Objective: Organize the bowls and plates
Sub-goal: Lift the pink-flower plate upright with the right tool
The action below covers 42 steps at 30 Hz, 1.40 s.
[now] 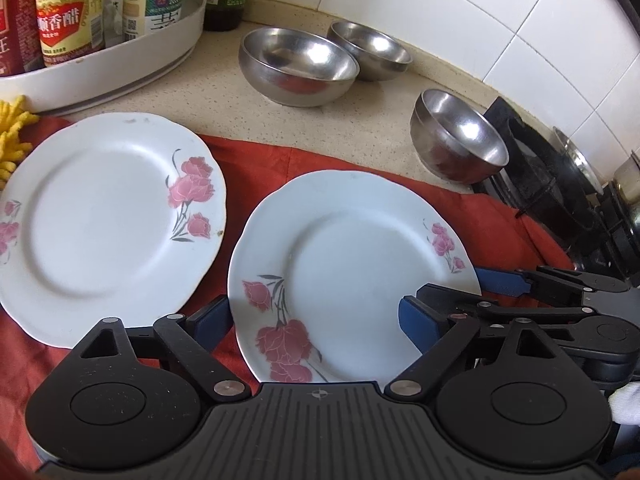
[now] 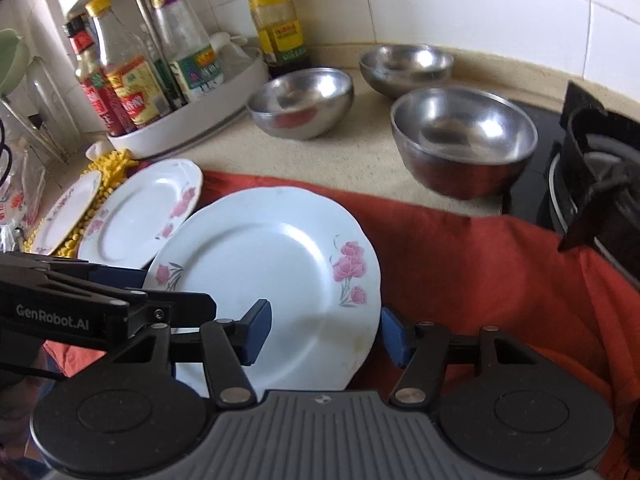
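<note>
A white plate with pink flowers (image 1: 344, 264) (image 2: 272, 264) sits on the red cloth (image 2: 480, 280). Its left side rides slightly over the edge of a second matching plate (image 1: 108, 224) (image 2: 136, 216). My left gripper (image 1: 314, 320) (image 2: 180, 292) is open wide, one finger behind the plate's left rim and one above it. My right gripper (image 2: 324, 334) (image 1: 452, 286) is open and straddles the right rim without visibly pressing. A third plate (image 2: 68, 212) lies on a yellow mat. Three steel bowls (image 1: 298, 64) (image 1: 370, 50) (image 1: 460, 136) stand on the counter behind.
A white turntable tray (image 1: 120, 60) (image 2: 192, 128) full of sauce bottles stands at the back left against the tiled wall. A black gas stove (image 1: 560, 200) (image 2: 592, 184) borders the cloth on the right. The nearest bowl (image 2: 464, 136) sits beside the stove.
</note>
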Each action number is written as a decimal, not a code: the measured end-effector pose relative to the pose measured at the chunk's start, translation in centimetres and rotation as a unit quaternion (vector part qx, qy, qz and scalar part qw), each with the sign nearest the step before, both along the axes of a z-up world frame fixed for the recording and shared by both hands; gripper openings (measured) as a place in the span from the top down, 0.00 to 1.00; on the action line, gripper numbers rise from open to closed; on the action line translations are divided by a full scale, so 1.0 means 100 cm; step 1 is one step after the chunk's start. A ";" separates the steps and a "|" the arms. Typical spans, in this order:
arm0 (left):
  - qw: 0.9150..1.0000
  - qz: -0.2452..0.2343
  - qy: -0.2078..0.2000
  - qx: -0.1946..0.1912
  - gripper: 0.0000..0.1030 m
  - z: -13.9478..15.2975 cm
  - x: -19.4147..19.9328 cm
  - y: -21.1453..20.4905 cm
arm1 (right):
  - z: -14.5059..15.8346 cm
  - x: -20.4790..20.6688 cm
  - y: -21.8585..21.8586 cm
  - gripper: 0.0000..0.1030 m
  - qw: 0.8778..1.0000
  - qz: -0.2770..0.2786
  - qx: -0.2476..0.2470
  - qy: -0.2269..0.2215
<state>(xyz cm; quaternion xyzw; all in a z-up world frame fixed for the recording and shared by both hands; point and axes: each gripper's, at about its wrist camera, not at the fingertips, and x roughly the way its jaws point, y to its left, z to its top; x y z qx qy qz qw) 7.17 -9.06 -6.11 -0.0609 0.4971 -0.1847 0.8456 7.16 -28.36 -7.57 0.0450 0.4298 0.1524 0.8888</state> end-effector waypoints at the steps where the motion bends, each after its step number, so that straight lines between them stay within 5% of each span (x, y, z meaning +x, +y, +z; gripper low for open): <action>1: 1.000 0.002 -0.003 0.001 0.11 0.002 -0.001 0.001 | 0.002 0.000 0.000 0.46 1.000 0.002 0.000 -0.002; 11: 1.000 -0.007 -0.001 0.002 0.11 0.009 -0.003 -0.003 | 0.005 0.009 -0.006 0.46 0.999 0.025 -0.020 0.026; 15: 1.000 -0.001 -0.012 0.002 0.12 0.013 -0.002 0.003 | 0.017 0.013 -0.008 0.45 0.999 0.039 -0.026 -0.012; 24: 0.996 0.079 -0.033 0.012 0.09 0.031 0.000 0.038 | 0.031 0.050 0.021 0.45 0.994 0.092 -0.005 -0.058; 32: 0.979 0.203 -0.005 0.016 0.06 0.025 0.000 0.105 | 0.025 0.085 0.076 0.45 0.988 0.146 -0.004 -0.056; 42: 0.979 0.206 0.017 -0.003 0.06 0.011 0.021 0.139 | 0.012 0.108 0.115 0.45 0.990 0.140 -0.016 -0.023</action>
